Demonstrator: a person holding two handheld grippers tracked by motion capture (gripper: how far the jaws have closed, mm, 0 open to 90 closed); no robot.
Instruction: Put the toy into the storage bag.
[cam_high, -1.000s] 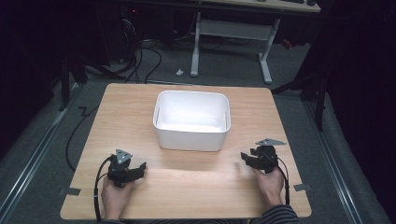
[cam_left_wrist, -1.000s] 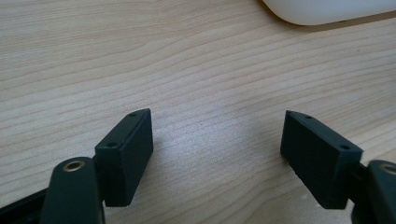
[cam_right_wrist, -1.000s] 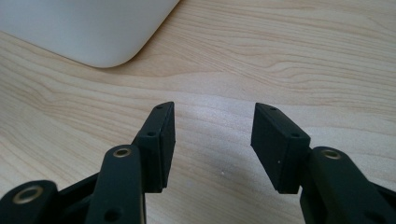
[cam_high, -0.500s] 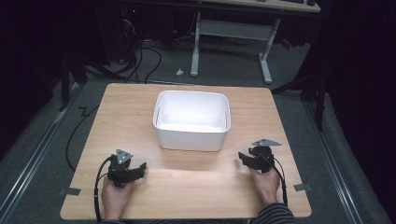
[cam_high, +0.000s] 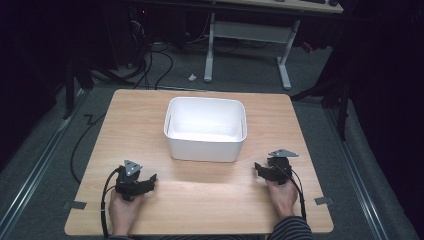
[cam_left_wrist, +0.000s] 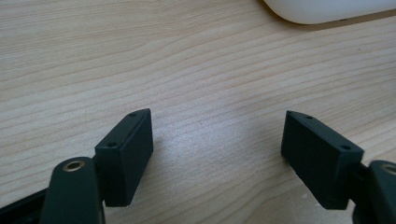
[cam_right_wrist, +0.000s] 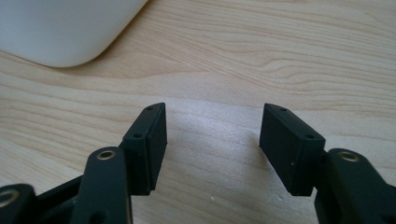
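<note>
Where dark floor rings the wooden table (cam_high: 200, 205), white bin (cam_high: 205, 130) central, both grippers' fingers apart, empty.

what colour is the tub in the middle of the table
White, plain with no pattern; the tub shows best in the high view, standing on the light wooden table.

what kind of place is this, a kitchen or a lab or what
Most likely a lab or workshop, not a kitchen: a bare wooden table holding one white tub stands on grey carpet, with loose cables on the floor and a metal-framed desk behind.
</note>
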